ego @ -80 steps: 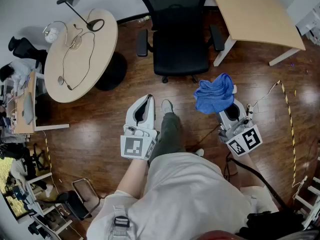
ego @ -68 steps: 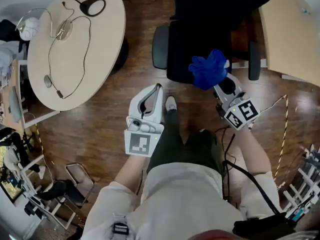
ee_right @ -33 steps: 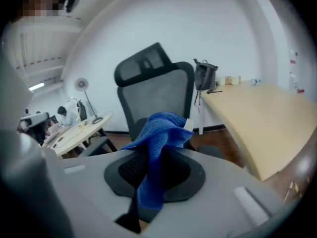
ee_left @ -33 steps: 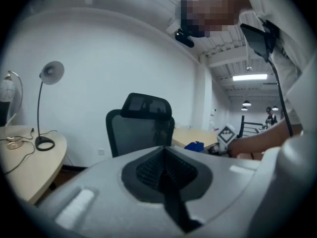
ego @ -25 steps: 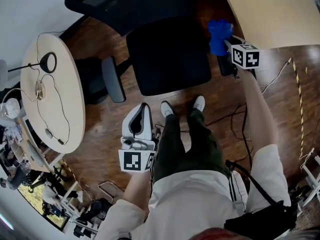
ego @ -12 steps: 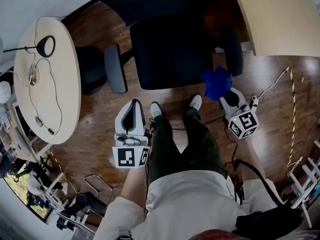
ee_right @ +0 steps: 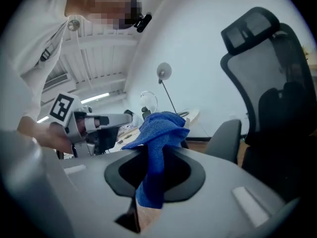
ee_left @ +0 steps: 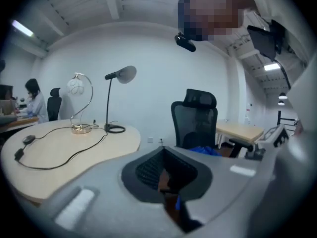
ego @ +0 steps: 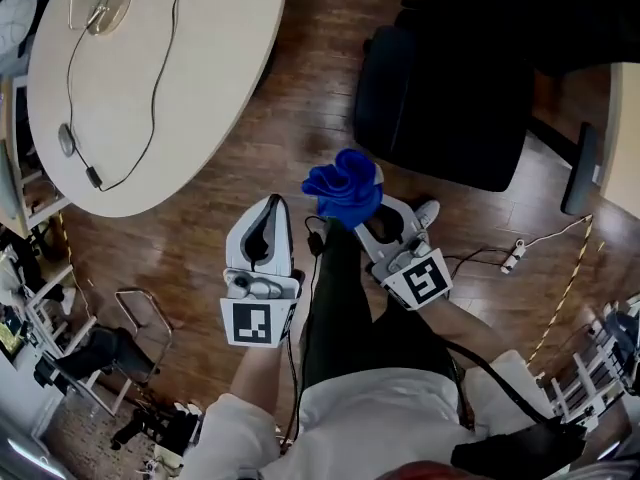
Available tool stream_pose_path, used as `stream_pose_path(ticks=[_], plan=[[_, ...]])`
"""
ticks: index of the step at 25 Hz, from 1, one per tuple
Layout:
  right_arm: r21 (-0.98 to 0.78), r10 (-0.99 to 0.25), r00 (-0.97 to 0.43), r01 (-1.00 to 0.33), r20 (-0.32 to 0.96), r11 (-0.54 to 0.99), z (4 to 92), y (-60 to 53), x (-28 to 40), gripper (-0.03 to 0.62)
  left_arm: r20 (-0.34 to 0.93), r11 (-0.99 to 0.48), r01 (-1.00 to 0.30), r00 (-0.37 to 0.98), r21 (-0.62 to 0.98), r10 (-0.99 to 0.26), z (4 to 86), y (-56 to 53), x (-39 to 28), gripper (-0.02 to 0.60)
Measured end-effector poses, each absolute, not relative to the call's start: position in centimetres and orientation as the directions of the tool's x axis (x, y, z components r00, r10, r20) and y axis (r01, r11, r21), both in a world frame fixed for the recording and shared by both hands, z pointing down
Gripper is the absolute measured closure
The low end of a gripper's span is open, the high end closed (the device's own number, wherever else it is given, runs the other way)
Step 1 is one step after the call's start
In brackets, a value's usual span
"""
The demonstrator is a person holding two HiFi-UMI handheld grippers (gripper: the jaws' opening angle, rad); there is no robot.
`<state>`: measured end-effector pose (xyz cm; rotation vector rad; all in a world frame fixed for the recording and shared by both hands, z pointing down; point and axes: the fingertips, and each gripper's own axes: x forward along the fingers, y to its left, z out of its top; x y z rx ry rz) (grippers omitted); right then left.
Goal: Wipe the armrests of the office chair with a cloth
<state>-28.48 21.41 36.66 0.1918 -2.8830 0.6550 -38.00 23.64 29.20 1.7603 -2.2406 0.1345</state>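
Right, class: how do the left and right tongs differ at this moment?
The right tongs grip a blue cloth; the left tongs are shut on nothing. The right tongs angle leftward, while the left tongs point straight ahead. Both carry a marker cube.

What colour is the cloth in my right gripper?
Blue, plain with no pattern. The cloth shows best in the right gripper view.

A round table fills the head view at 10 o'clock, with a thin cable and a lamp base on it. On the wood floor, a white plug lies at 4 o'clock near striped tape. A desk shows at 3 o'clock.
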Motion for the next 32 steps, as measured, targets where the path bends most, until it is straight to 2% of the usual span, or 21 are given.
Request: stream_pose_path(ticks=[3,6,9,13,16,19,22,25,27,32], plan=[[-0.390,-0.120,-0.951,-0.230,0.285,0.892,45.3,24.4,-33.2,0.523,0.317,0.282,-0.951,-0.229,0.130,-0.920,33.4,27.1,-42.1,0.590],[-0.338,-0.274,-0.889,-0.402,0.367,0.851,54.5,20.9,-34.6,0.525,0.380,0.280,-0.946,-0.201,0.165,-0.903,38.2,29.8,-43.3,0.589],[-0.258,-0.421,-0.839,-0.516,0.345,0.816,57.8,15.4,-35.2,0.523,0.411,0.250,-0.950,-0.155,0.188,-0.899,41.3,31.1,-43.1,0.589],[-0.239,-0.518,-0.811,-0.578,0.271,0.780,58.5,10.5,-36.1,0.525,0.432,0.249,-0.940,-0.129,0.233,-0.893,43.9,31.9,-43.2,0.589],[-0.215,-0.536,-0.822,-0.568,0.193,0.795,57.1,8.7,-37.1,0.524,0.429,0.236,-0.938,-0.109,0.255,-0.897,44.4,31.7,-42.9,0.589],[-0.225,-0.548,-0.817,-0.576,0.180,0.786,57.7,7.4,-37.7,0.525,0.435,0.217,-0.942,-0.087,0.257,-0.896,44.7,31.7,-42.6,0.589],[-0.276,-0.581,-0.758,-0.650,0.296,0.708,63.4,4.7,-36.8,0.523,0.439,0.213,-0.945,-0.086,0.250,-0.895,44.5,31.8,-42.5,0.589],[-0.334,-0.527,-0.693,-0.709,0.492,0.621,70.7,3.5,-36.1,0.525,0.449,0.209,-0.948,-0.083,0.240,-0.890,44.5,32.0,-41.9,0.589],[-0.355,-0.485,-0.682,-0.714,0.547,0.604,72.6,3.8,-35.8,0.525,0.461,0.198,-0.952,-0.072,0.231,-0.885,44.6,32.0,-41.3,0.590],[-0.408,-0.388,-0.809,-0.566,0.441,0.717,66.4,9.0,-36.2,0.525,0.459,0.176,-0.964,-0.067,0.200,-0.886,43.4,30.7,-39.4,0.589]])
